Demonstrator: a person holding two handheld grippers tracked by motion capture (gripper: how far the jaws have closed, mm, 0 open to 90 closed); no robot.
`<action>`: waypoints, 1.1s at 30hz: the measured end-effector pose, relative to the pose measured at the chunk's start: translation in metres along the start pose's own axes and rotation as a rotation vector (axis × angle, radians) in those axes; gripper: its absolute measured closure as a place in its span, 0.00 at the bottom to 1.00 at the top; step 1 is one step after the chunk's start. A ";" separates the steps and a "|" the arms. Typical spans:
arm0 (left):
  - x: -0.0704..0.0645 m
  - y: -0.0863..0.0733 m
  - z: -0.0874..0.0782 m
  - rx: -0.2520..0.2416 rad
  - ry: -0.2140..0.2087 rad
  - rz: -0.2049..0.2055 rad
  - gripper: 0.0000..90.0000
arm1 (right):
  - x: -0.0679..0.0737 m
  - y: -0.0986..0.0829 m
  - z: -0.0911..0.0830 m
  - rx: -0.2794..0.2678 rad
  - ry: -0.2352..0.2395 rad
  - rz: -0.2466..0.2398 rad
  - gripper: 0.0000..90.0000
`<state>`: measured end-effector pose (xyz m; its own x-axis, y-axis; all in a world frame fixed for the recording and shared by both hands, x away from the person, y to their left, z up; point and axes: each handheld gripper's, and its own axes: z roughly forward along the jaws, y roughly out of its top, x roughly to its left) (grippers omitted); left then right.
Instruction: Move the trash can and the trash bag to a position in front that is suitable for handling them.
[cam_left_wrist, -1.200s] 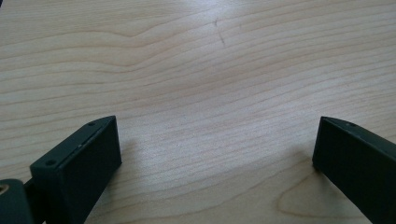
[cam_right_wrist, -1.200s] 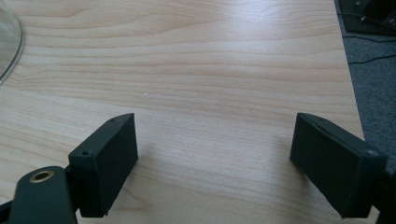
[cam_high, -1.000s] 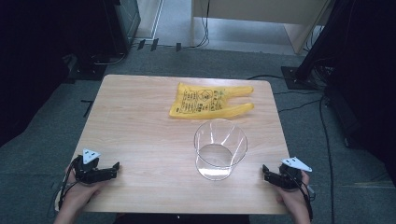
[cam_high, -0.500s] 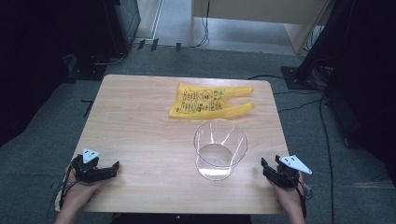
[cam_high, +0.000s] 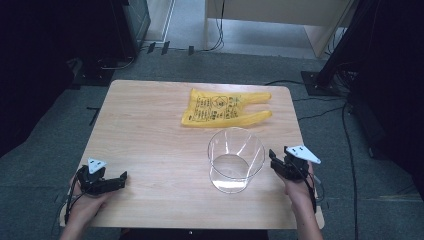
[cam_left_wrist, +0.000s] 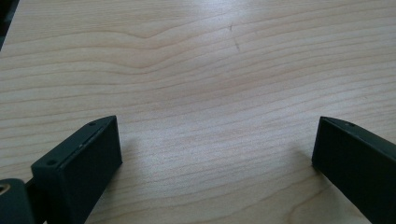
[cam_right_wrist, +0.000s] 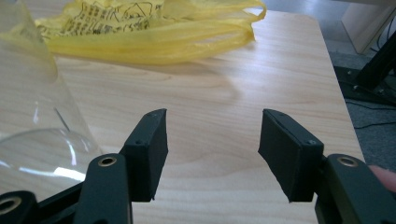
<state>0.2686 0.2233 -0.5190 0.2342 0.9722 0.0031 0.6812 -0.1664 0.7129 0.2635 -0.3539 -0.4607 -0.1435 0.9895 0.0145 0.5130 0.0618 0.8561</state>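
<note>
Right gripper sat near the table's right edge, toward the near right corner, just beside the clear plastic container but not touching it. Jaws stood wide apart, nothing between them. In the right gripper view the gripper looked across bare wood, with the container wall at its left and the yellow plastic bag farther off. Container stood upright, mouth up, on the right half of the table, closer to the near edge than the far one. Bag lay flat toward the far edge, right of centre, handles pointing at the right edge, apart from the container. Left gripper rested at the near left corner, well apart from both things. In the left gripper view its jaws were spread wide over bare tabletop, empty. Each gripper was held by a hand coming in from the near edge.
</note>
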 end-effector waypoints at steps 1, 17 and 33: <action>0.000 0.000 0.000 0.000 0.000 0.000 0.01 | 0.000 0.002 0.000 -0.001 0.000 0.010 0.47; -0.007 0.005 -0.003 -0.010 0.035 0.010 0.16 | 0.025 -0.006 0.005 -0.043 0.059 0.085 0.47; -0.049 0.041 -0.016 -0.182 -0.009 -0.036 0.26 | 0.042 -0.006 0.002 -0.057 0.105 0.053 0.47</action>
<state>0.2738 0.1716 -0.4782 0.2191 0.9752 -0.0306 0.5524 -0.0981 0.8278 0.2566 -0.3121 -0.4662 -0.2069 0.9719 0.1120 0.4741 -0.0006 0.8804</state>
